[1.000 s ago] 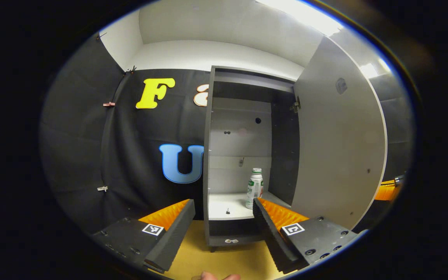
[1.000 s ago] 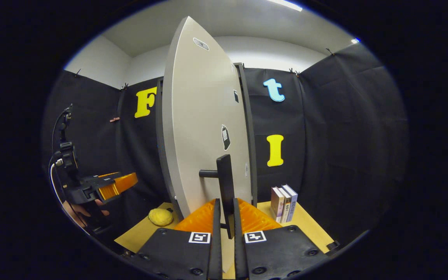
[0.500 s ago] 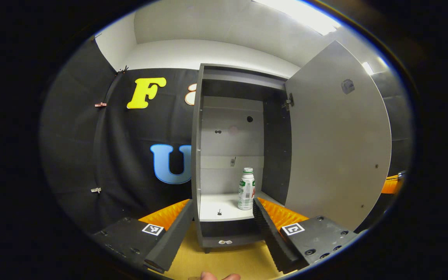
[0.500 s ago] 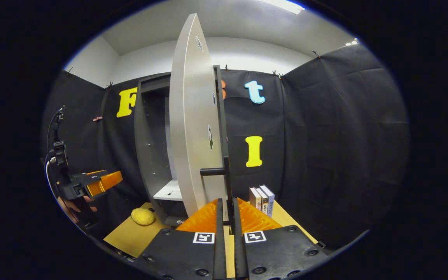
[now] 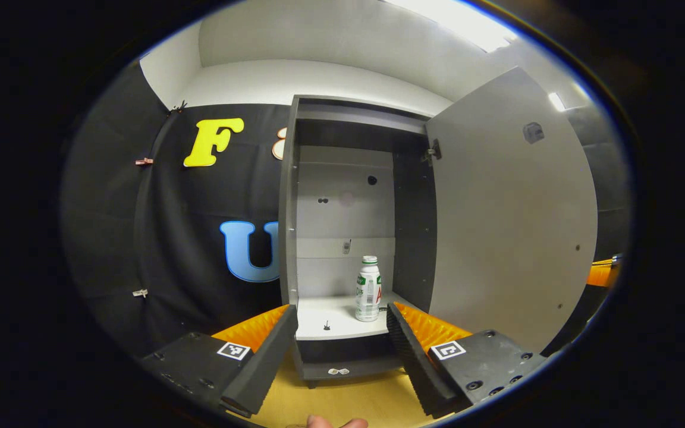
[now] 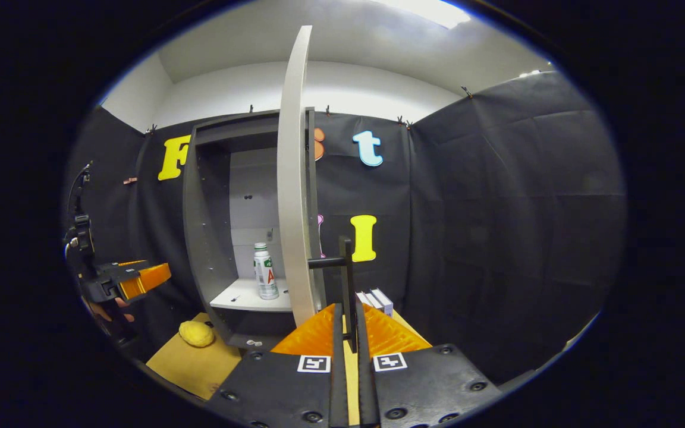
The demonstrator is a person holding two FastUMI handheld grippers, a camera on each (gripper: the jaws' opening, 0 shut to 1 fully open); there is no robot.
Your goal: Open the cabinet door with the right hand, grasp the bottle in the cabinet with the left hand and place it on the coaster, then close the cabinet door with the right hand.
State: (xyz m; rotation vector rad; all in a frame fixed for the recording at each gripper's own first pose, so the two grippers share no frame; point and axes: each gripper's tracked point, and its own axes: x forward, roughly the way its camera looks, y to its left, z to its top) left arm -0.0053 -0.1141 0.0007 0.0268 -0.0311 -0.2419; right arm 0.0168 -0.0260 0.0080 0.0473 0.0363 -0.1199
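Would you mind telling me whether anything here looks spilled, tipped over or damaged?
Nothing stands out. The bottle stands upright on the cabinet shelf, the door is swung open with the right gripper shut on its handle, and no spill shows.

The cabinet door (image 5: 509, 220) looks like smooth laminated board with a pale, faintly sheened face, and the cabinet (image 5: 288, 238) frame is a darker matt board. Its shelf (image 5: 333, 318) is a smooth, pale panel. The bottle (image 5: 368, 289) is glossy white plastic with a printed wrapper. The door handle (image 6: 345, 267) seems a matt dark bar, metal or plastic I cannot tell. The bench (image 6: 194, 365) has a dull, wood-like surface. Beside the cabinet, a yellow sponge (image 6: 196, 333) looks soft and rough. The books (image 6: 375, 299) show smooth paper covers. The ceiling (image 5: 330, 41) is flat matt white.
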